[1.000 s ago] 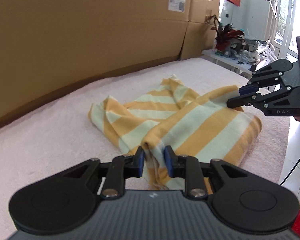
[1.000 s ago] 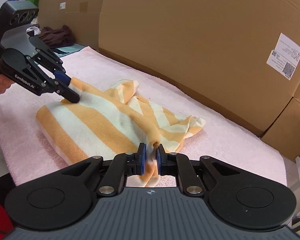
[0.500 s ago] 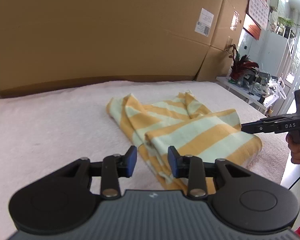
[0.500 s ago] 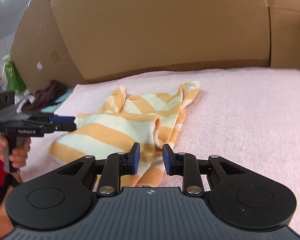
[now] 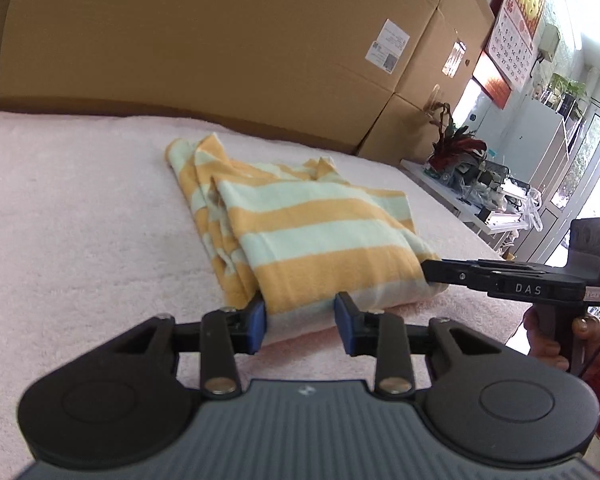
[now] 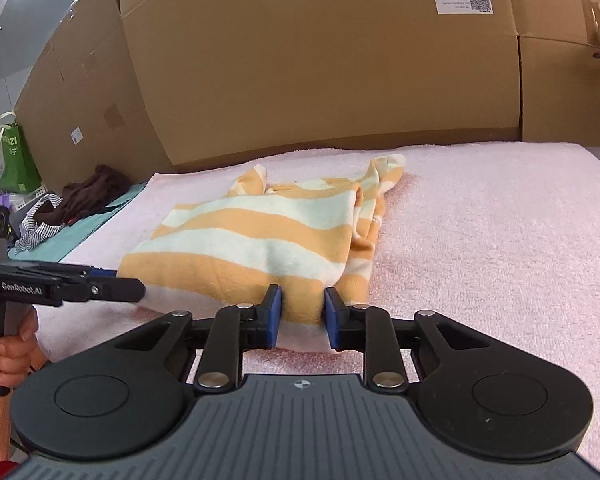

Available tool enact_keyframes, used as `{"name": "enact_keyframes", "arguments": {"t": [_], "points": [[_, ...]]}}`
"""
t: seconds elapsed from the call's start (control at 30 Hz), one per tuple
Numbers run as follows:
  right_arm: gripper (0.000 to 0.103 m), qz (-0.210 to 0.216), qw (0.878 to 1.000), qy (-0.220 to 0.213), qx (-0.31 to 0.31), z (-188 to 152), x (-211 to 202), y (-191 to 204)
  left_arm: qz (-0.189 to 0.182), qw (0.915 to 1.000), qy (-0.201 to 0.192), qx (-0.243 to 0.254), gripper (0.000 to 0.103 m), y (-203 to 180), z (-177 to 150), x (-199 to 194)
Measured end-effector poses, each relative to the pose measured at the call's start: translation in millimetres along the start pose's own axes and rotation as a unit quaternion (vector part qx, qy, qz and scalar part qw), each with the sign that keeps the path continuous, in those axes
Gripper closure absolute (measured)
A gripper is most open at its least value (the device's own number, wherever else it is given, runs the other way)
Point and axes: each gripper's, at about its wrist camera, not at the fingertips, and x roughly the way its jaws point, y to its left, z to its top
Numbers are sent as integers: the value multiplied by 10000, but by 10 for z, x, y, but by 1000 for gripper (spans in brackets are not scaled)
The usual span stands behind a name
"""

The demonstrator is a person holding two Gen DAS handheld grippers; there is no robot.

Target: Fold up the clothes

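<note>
An orange and pale-green striped garment [image 5: 300,236] lies folded on the pink towel-covered surface [image 5: 80,208]; it also shows in the right wrist view [image 6: 252,240]. My left gripper [image 5: 300,320] is open, its blue pads on either side of the garment's near edge at the left corner. My right gripper [image 6: 302,314] is open around the near edge at the right corner. Each gripper shows side-on in the other's view: the right gripper [image 5: 432,270] at the garment's near right corner, the left gripper [image 6: 136,289] at its near left corner.
Large cardboard boxes [image 6: 320,60] wall off the far side. Dark and striped clothes [image 6: 76,200] lie on a teal cloth to the left, by a green bag [image 6: 16,156]. A plant [image 5: 456,148] and a cluttered table stand to the right.
Both grippers let go of the garment and opened. They dropped low to the surface at its near edge, now with the garment's edge between their open pads.
</note>
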Motion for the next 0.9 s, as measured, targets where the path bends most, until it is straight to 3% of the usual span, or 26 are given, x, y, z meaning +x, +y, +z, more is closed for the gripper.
{"name": "enact_keyframes", "arguments": {"t": [0.1, 0.17, 0.2, 0.27, 0.37, 0.47, 0.53, 0.6, 0.7, 0.73, 0.77, 0.83, 0.9], "points": [[78, -213, 9993, -104, -288, 53, -97, 70, 417, 9986, -213, 233, 70, -14, 75, -179], [72, -717, 9935, -603, -642, 129, -218, 166, 732, 9952, -552, 353, 70, -35, 199, -304], [71, -836, 9902, -840, -744, 188, -253, 208, 736, 9941, -723, 349, 70, -49, 277, -336], [74, -562, 9911, -1023, -647, 318, -205, 264, 525, 9936, -977, 205, 70, -89, 414, -255], [77, -190, 9960, -732, -467, 414, 192, 334, 768, 9924, -895, 362, 70, -198, 428, 126], [84, -660, 9973, -102, -299, 405, 672, 220, 1071, 9923, -427, 460, 70, -216, 278, 533], [97, -720, 9974, -54, 3, 419, 811, -18, 1138, 9909, -531, 480, 70, -238, 213, 547], [100, -647, 9975, 23, 266, 503, 853, -143, 1208, 9900, -550, 484, 63, -223, 220, 514], [103, -880, 9948, -233, 449, 513, 702, -168, 1322, 9885, -615, 408, 49, -159, 210, 412], [94, -864, 9944, -377, 474, 458, 564, -136, 1364, 9878, -634, 395, 45, -134, 190, 378], [93, -807, 9942, -519, 486, 388, 407, -92, 1371, 9879, -633, 349, 42, -105, 148, 357], [93, -610, 9945, -714, 465, 229, 131, 5, 1313, 9889, -662, 215, 42, -53, 51, 330], [94, -418, 9976, -517, 202, 38, 68, 109, 1216, 9898, -732, 132, 43, -36, -8, 315]]}}
